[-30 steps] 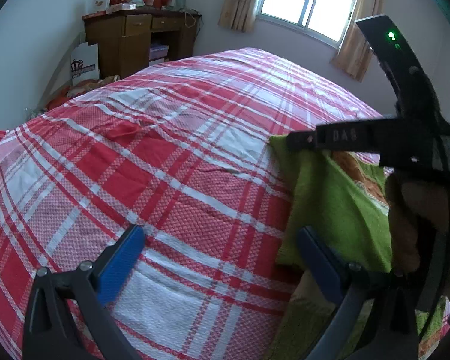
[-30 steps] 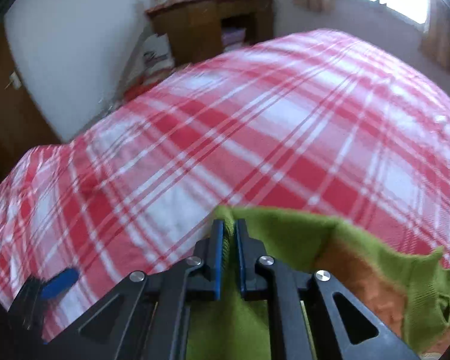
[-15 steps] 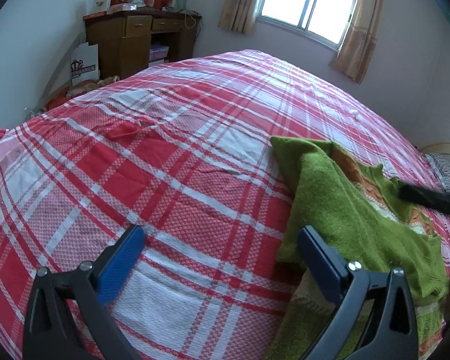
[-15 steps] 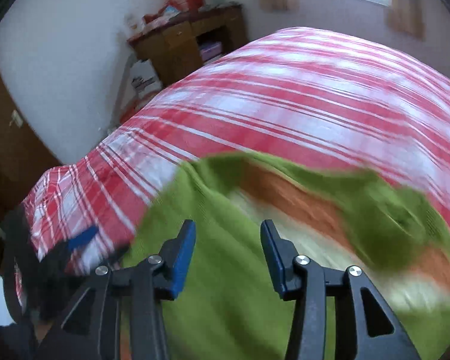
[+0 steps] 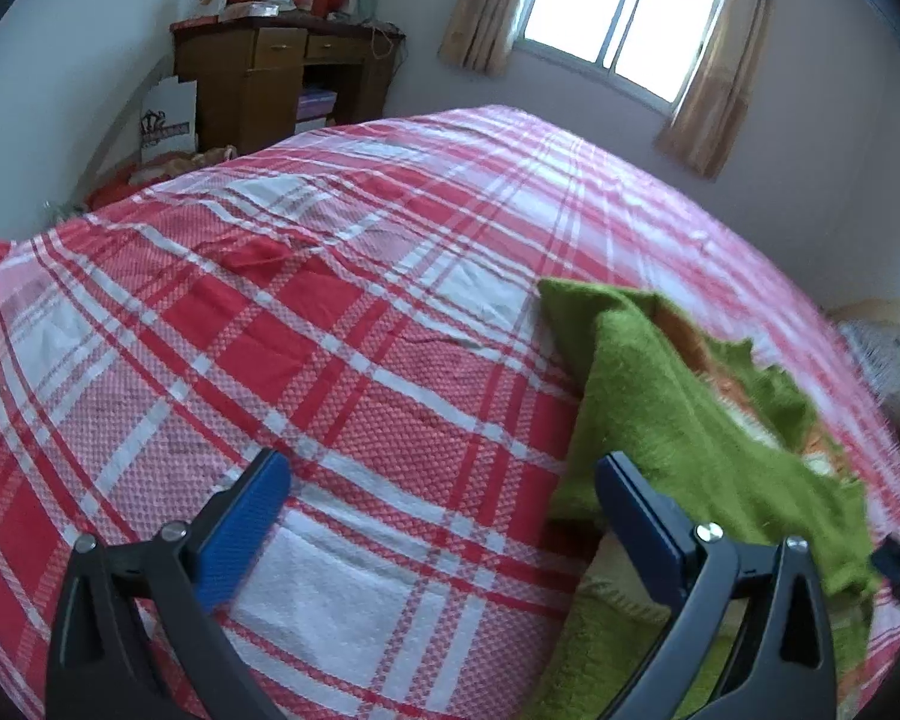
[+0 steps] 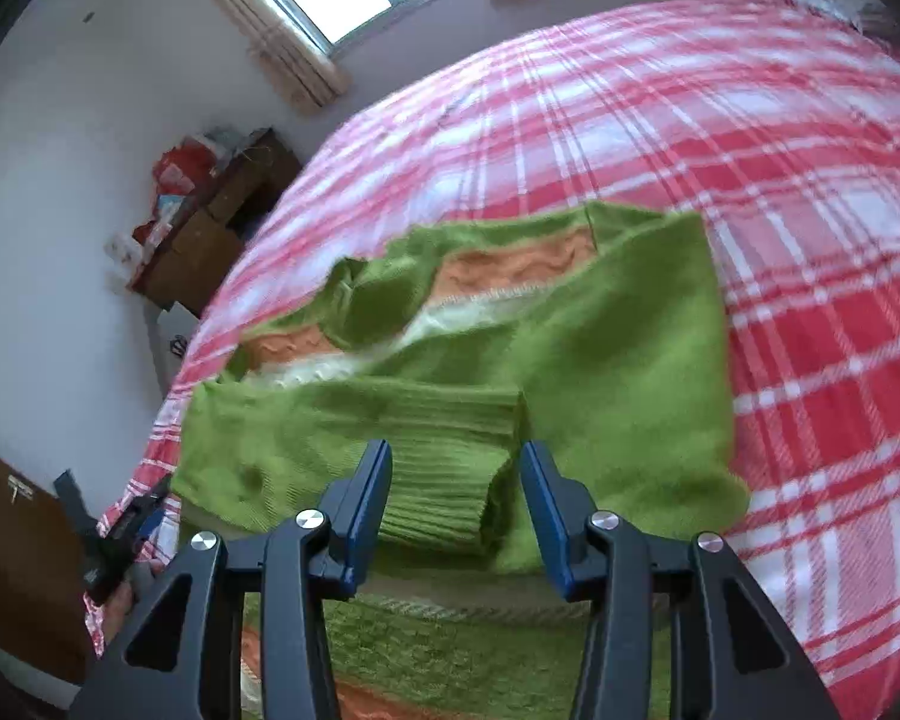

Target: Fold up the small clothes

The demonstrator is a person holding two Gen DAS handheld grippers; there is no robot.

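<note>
Green knit sweater [image 6: 570,372], soft, floppy, light; likely best pinched at the ribbed cuff [image 6: 450,480] or an edge. Right gripper [image 6: 456,498] jaws apart around the cuff, not pressing; left gripper [image 5: 444,516] jaws wide apart, empty, over the plaid bed [image 5: 330,360].

A bed [image 5: 342,324] under a red-and-white checked cover fills most of the room. Past its far edge, pale walls [image 5: 60,90] meet at a corner where a window [image 5: 624,30] lets in bright daylight, with beige curtains [image 5: 480,6] hanging at both its sides. Against the wall near the bed's far left corner stands a dark wooden desk [image 5: 270,84] with drawers, its top cluttered with red bags and boxes. A white paper bag [image 5: 168,120] leans beside the desk. A brown wooden door [image 6: 6,540] shows at the left edge of the right wrist view.
</note>
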